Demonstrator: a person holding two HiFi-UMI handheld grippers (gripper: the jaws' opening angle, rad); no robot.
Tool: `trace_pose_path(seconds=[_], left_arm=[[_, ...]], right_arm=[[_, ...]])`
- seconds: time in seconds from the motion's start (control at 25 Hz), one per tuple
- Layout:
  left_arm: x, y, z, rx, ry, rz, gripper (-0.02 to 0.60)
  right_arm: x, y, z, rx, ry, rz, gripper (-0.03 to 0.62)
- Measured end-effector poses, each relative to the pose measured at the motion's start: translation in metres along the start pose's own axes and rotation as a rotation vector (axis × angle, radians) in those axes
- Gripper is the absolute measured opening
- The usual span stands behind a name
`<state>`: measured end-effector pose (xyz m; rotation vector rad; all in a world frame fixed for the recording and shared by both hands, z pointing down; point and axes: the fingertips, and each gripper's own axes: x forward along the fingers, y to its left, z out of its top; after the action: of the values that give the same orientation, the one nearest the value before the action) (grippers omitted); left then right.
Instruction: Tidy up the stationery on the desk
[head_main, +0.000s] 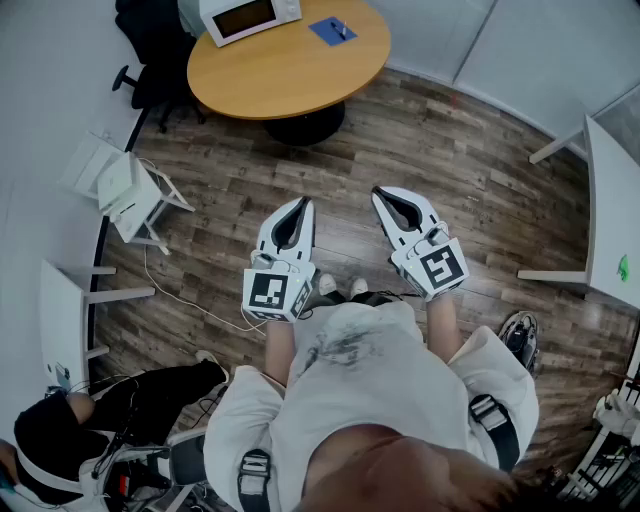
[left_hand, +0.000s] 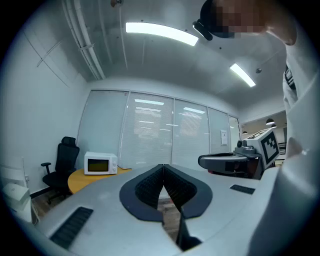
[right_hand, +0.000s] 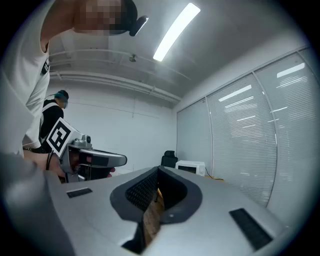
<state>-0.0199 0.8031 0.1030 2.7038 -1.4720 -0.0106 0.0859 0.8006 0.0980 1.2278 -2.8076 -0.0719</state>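
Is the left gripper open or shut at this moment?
Shut. In the left gripper view, the left gripper has its two dark jaws meeting at the tips, with nothing held between them.

Ceiling strip lights (left_hand: 159, 32) light the room brightly and evenly; shadows are soft. Both gripper views bend strongly and blacken at the corners. The head view curves too.

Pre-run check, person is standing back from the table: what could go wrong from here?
Trip: a white cable trails across the floor near the feet.
Missed grab: the left gripper and right gripper are both shut and empty. They must open before reaching the pen, which lies flat on a blue pad on the round table.
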Motion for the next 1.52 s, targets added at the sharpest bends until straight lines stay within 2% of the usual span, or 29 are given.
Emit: trace_pose_path(seconds=[0.48, 0.84, 1.04, 1.32, 1.52], left_arm=[[0.015, -0.013, 0.005, 0.003, -0.011, 0.030, 0.009], [0.047, -0.004, -0.002, -0.001, -0.004, 0.031, 0.009], [0.075, 0.023, -0.009, -0.003, -0.007, 0.022, 0.011], [0.134, 0.078, -0.011, -0.014, 0.009, -0.007, 0.009], [0.171, 0.120, -0.008, -0.023, 0.018, -0.030, 0.011]], right_arm=[[-0.006, -0.023, -0.001, 0.001, -0.010, -0.024, 0.063], [0.011, -0.045, -0.008, 0.009, -0.007, -0.008, 0.063], [0.044, -0.063, -0.017, 0.014, -0.003, -0.018, 0.063], [0.110, -0.111, -0.017, 0.047, -0.033, -0.064, 0.063], [0.159, -0.130, -0.018, 0.031, -0.008, -0.076, 0.063]])
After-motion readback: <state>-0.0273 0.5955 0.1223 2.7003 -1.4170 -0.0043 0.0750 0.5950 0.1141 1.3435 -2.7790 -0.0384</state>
